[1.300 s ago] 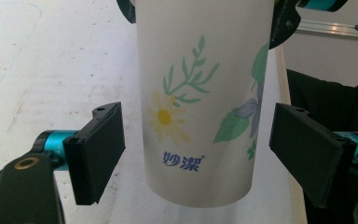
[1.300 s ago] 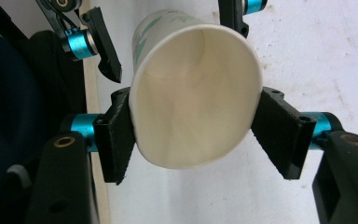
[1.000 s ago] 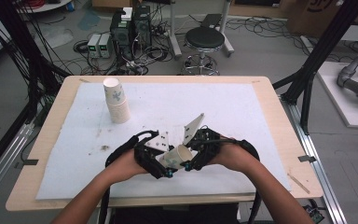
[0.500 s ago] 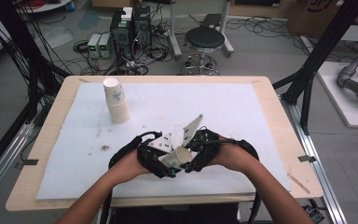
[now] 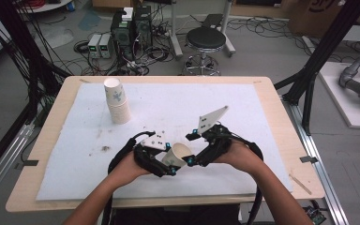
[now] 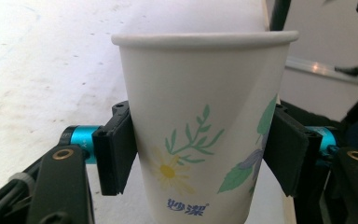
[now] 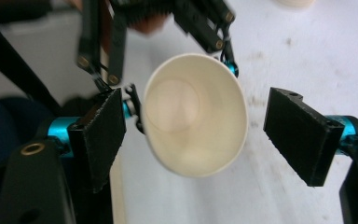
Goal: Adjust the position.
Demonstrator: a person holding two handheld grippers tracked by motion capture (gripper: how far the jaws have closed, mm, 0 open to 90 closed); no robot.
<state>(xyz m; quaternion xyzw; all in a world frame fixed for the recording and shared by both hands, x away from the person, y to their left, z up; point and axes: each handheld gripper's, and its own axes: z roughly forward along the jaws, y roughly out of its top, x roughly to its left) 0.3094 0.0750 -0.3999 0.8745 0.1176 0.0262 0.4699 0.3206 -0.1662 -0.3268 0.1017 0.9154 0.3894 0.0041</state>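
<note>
At the left of the table [image 5: 262,101], a stack of paper cups [image 5: 117,101] is standing on the white mat [image 5: 65,154], well apart from the hands. Near the front edge, the left gripper [image 5: 171,165] is pinching a flowered paper cup [image 5: 178,154] by its sides, both pads [image 6: 116,154] pressing on the wall after the jaws have just been easing a little wider. The right gripper [image 5: 190,159] is pointing at the cup's open mouth, its jaws having just been opening and now standing spread, with the rim between them but untouched.
</note>
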